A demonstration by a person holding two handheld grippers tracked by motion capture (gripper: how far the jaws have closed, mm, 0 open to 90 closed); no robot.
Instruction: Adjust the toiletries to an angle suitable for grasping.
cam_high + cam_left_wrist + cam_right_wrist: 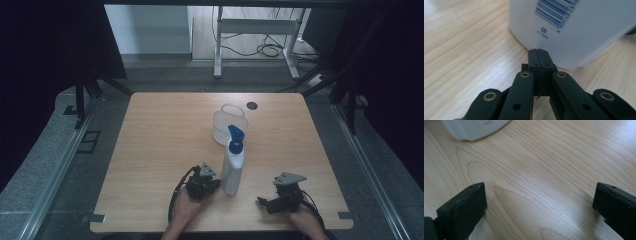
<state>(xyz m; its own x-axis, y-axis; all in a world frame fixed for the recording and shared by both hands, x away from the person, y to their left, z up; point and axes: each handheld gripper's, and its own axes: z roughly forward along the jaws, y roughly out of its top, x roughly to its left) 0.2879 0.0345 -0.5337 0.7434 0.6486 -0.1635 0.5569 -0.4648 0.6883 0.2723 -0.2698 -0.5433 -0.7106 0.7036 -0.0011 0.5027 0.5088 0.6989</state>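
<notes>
A white plastic pump bottle with a blue nozzle [233,166] stands on the light wooden tabletop [160,135]. Just behind it sits a white perforated plastic basket [230,125]. The left gripper [212,185] lies just left of the bottle, the right gripper [261,201] apart on its right.

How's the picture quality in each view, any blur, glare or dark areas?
High view: dim, dark at both sides, table evenly lit. Left gripper view: bottle soft and blurred close up, fingers sharper. Right gripper view: a pale sheen on the wood between the fingers.
</notes>
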